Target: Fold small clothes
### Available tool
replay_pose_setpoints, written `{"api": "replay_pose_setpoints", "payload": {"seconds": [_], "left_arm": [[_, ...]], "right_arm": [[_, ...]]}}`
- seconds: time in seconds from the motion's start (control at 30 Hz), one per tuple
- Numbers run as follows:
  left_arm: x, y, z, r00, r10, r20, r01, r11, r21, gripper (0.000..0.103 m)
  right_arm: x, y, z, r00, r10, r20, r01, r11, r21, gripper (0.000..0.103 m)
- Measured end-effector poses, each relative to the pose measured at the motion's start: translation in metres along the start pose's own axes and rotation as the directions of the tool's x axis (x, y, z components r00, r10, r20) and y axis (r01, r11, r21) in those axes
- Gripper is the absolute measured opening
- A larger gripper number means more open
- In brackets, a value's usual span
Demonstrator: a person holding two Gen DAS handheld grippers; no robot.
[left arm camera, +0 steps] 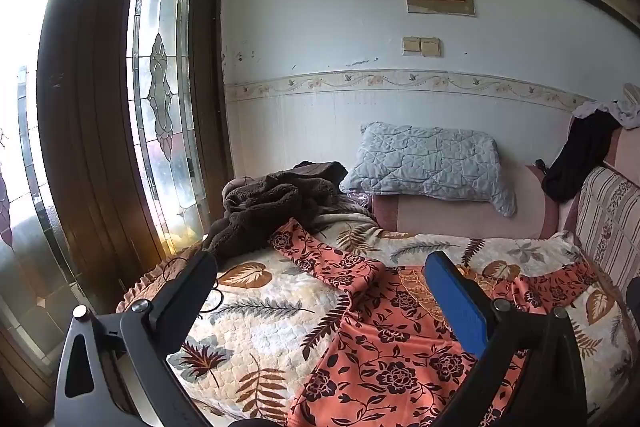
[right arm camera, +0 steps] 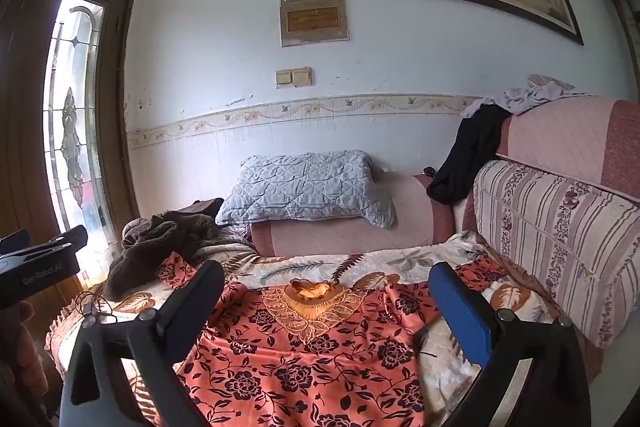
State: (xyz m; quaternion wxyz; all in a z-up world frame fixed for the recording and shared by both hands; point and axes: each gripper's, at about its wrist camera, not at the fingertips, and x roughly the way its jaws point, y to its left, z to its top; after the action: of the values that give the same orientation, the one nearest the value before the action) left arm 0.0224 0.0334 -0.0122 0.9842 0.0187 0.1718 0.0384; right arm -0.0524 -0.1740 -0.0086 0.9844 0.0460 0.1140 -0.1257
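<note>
Orange floral blouse [right arm camera: 320, 359] lies spread flat on the sofa's leaf-print blanket [left arm camera: 256, 315], unfolded. Left gripper [left arm camera: 320, 287] and right gripper [right arm camera: 326, 299] hover, fingers spread, empty. Next: pinch a sleeve, probably.

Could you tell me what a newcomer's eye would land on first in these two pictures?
First, the orange floral garment spread flat on the leaf-print blanket, its embroidered neckline toward the wall. Next, the open left gripper and right gripper hovering above it. Behind lie a brown fleece heap near the glass door and a grey quilted pillow.
</note>
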Motion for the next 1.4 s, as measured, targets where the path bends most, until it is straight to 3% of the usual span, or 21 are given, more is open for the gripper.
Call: {"api": "replay_pose_setpoints", "payload": {"seconds": [0.2, 0.97, 1.4], "left_arm": [[0.006, -0.003, -0.003, 1.0, 0.008, -0.007, -0.008, 1.0, 0.012, 0.103], [0.031, -0.005, -0.011, 0.999, 0.015, -0.045, -0.014, 1.0, 0.026, 0.103], [0.046, -0.014, -0.012, 0.998, 0.022, -0.062, -0.02, 0.999, 0.035, 0.103]], "right_arm": [[0.004, 0.001, -0.002, 1.0, 0.007, 0.021, -0.007, 1.0, 0.0, 0.103], [0.043, -0.001, -0.022, 0.994, 0.007, -0.113, -0.005, 1.0, 0.016, 0.103], [0.061, -0.001, -0.029, 0.994, 0.008, -0.113, -0.007, 1.0, 0.01, 0.103]]}}
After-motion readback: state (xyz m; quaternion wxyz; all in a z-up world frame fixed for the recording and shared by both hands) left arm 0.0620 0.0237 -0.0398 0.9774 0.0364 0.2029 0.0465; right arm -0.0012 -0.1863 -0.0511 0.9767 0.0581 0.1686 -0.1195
